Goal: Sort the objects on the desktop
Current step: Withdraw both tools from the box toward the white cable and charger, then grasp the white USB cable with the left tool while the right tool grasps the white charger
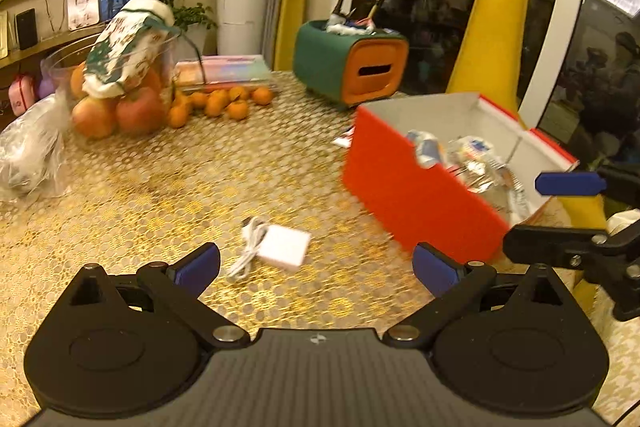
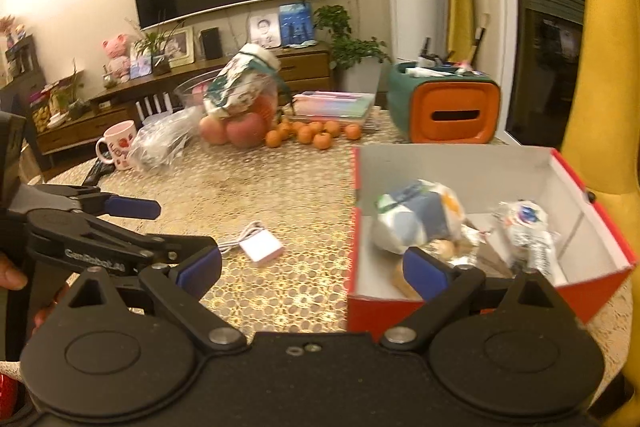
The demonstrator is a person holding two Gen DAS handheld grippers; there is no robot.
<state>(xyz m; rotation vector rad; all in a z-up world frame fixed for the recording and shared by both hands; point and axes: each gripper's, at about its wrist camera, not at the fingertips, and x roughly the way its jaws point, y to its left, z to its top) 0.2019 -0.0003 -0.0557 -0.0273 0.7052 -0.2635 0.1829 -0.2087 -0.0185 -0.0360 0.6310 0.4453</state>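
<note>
Both tongs stand spread wide with nothing between their blue pads: the left gripper (image 1: 316, 269) hangs over the table with the charger just ahead of its fingers, and the right gripper (image 2: 312, 273) hangs at the near edge of the box, its right pad over the box's near wall. In the right wrist view the left gripper shows at the left edge, a hand (image 2: 12, 277) wrapped around its handle.

The round table under a gold honeycomb-patterned lace cloth (image 1: 160, 187) carries everything. The open red cardboard box with a white inside (image 2: 600, 227) sits at its right side and holds several crumpled wrapped packets: a blue-and-white one (image 2: 416, 215) at the left and a clear crinkly one with a blue mark (image 2: 528, 223) at the right. Behind the box stands a green and orange rounded tissue holder (image 1: 348, 63) with pens and brushes sticking up from its top. At the far left a clear glass bowl (image 1: 60, 67) holds red apples with a patterned cloth pouch on top, and a crumpled clear plastic bag (image 1: 28, 151) lies beside it. A scatter of small orange tangerines (image 1: 224, 103) rests in front of a flat pastel box.

The small white square charger (image 1: 286, 247) lies flat on the cloth to the left of the red box, well apart from it, with its white coiled cable (image 1: 248, 247) touching its left side
</note>
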